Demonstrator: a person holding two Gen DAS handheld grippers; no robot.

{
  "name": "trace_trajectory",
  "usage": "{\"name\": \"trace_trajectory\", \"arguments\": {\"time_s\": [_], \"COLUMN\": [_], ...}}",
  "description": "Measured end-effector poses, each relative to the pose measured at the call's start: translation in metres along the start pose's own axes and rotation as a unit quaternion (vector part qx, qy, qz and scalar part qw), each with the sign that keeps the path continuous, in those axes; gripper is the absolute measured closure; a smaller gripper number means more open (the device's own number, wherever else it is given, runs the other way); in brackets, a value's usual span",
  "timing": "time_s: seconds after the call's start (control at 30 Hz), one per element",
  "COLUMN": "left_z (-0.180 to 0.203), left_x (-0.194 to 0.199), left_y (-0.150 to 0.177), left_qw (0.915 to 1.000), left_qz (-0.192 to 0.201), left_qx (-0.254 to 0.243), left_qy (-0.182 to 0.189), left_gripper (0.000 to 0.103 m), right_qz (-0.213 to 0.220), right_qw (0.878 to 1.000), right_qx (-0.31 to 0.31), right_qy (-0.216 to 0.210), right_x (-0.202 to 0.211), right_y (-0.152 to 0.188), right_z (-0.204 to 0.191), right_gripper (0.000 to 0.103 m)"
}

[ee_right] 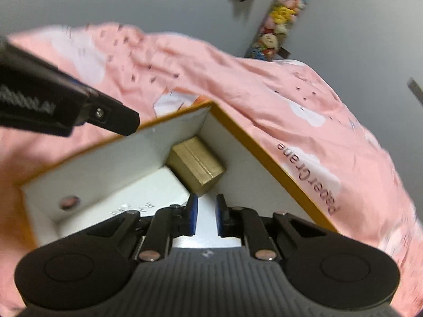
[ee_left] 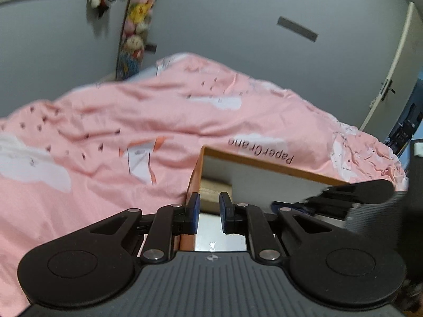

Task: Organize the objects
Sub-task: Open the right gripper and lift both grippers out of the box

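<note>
- Where the two views overlap, an open orange-edged box (ee_right: pixel 246 137) with white inner walls rests on a pink bedcover (ee_right: pixel 238 79); it is the container for the objects being organized.
- Gold box (ee_right: pixel 197 165): a small carton lying inside the orange-edged box, pushed into the far corner where two white walls meet; in the left wrist view only a strip of it shows (ee_left: pixel 215 189) beyond the fingertips.
- White box (ee_right: pixel 148 192): a flat pack with faint grey lettering, lying on the box floor just beside the gold box and along the left inner wall.
- Right gripper (ee_right: pixel 207 218): poised over the interior of the orange-edged box, its blue-padded jaws drawn in to a narrow gap with nothing between them; the white floor shows through the gap.
- Left gripper (ee_left: pixel 209 212): poised over the near left wall of the box (ee_left: pixel 264 162), jaws likewise narrowed and empty; its black body also crosses the upper left of the right wrist view (ee_right: pixel 79 108).
- Pink bedcover: rumpled, printed with white clouds, small dark marks and the words "PaperCrane".
- Grey wall (ee_left: pixel 238 26): behind the bed, with a column of colourful plush toys (ee_left: pixel 138 13) hanging against it.
</note>
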State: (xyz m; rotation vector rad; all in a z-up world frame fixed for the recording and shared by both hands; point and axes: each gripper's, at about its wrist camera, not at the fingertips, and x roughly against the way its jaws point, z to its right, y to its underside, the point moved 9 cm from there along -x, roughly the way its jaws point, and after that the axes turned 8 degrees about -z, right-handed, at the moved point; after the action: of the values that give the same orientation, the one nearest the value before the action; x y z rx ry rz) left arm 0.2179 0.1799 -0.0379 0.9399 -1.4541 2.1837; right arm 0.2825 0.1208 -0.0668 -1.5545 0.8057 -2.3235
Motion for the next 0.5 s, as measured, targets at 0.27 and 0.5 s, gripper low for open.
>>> {"name": "trace_trajectory", "arguments": {"time_s": [0.27,0.5], "left_z": [0.036,0.055], "left_x": [0.047,0.06], "left_y": [0.017,0.068], "left_qw": [0.9976,0.9934], "left_qz": [0.018,-0.044], "left_qx": [-0.064,-0.097], "left_qy": [0.016,0.043], "left_gripper": [0.086,0.086], "right_qz": [0.036,0.029], "right_qw": [0.99,0.981], "right_qx": [-0.133,-0.194], "right_qy": [-0.021,-0.014], "right_x": [0.089,0.132], "right_y": [0.043,0.102], "right_z": [-0.005,-0.027], "right_gripper": [0.067,0.063]}}
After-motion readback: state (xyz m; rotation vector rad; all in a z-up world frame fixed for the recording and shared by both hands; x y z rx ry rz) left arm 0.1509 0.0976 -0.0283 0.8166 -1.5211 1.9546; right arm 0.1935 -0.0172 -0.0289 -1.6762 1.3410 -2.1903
